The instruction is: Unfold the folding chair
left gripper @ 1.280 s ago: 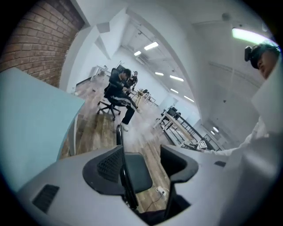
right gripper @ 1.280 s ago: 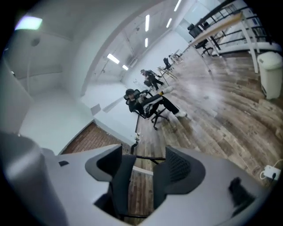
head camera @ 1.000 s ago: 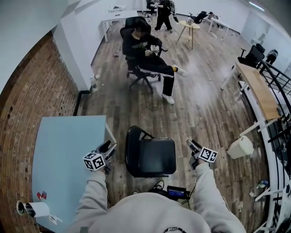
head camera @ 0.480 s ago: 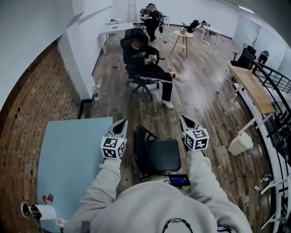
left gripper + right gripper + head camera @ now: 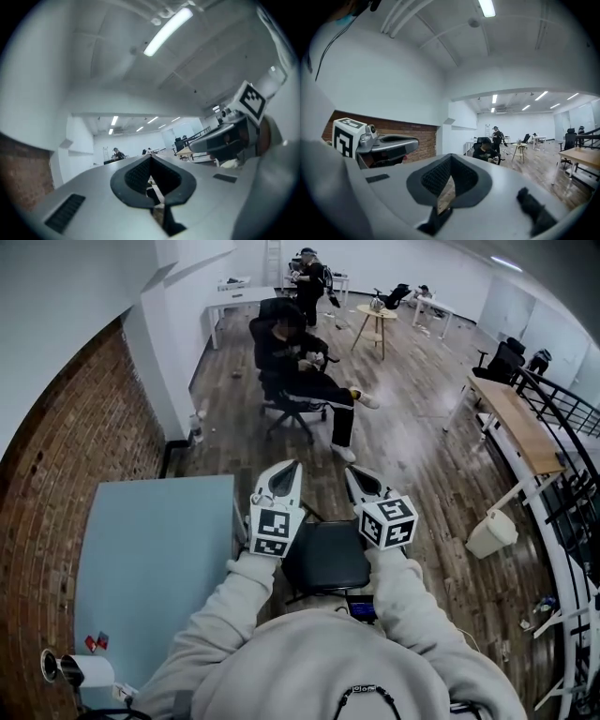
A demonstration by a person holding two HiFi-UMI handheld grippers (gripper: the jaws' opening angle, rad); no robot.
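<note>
Black chair [image 5: 330, 561], unfolded, seat level, on plank floor [image 5: 422, 451] beside blue bench [image 5: 150, 559], brick wall [image 5: 66, 460] at left; left tongs [image 5: 284, 472] and right tongs [image 5: 355, 476] together, empty.

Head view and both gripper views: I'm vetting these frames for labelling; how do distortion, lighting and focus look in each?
Head view: strong fisheye bends the brick wall and railing; lighting is even, corners dark. Left gripper view: the ceiling light glares, and the shut left hand-held gripper looks soft close up. Right gripper view: round dark vignette, background sharp, the shut right hand-held gripper slightly blurred.
</note>
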